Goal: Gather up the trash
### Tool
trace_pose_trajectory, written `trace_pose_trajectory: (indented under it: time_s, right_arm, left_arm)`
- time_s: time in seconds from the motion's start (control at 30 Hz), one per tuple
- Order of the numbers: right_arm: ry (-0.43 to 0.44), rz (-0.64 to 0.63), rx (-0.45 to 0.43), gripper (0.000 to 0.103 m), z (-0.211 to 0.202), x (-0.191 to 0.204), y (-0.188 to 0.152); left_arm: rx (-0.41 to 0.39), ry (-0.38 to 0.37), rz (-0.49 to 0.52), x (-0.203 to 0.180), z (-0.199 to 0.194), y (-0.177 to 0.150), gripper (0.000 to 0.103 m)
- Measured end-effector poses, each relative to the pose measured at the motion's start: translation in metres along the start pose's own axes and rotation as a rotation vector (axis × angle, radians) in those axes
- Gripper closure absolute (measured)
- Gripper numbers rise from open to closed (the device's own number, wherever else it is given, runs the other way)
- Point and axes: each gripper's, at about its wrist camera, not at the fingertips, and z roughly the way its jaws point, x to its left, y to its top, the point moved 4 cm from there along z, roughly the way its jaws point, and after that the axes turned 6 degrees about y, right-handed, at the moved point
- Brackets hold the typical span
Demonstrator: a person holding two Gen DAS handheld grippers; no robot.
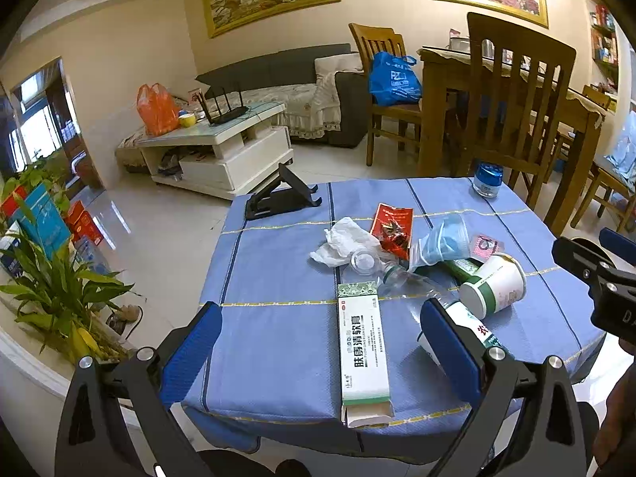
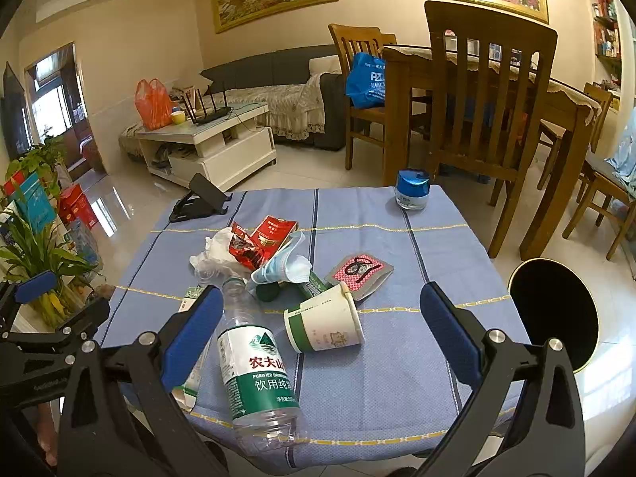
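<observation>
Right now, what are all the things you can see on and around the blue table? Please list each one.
plastic bottle: 1, clear, green label, lying at near edge
paper cup: 1, white-green, on its side, centre
ointment box: 1, white-green, near left
face mask: 1, light blue, in pile
tissue: 1, white, in pile
red wrapper: 1, in pile
blue-lidded jar: 1, far right
phone stand: 1, black, far left
bin: 1, black, floor right
left tongs: open
right tongs: open
</observation>
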Motion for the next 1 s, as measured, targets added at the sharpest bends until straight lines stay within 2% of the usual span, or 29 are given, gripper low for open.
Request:
trace_pose_trajectory:
  time_s: [1.0]
  right_arm:
    - [0.006,0.001,0.004,0.005,0.0037,0.0035,-0.0006]
  left_arm:
    - [-0.003,0.020,-0.013,0.0049,0.0006,0.0027,0.006]
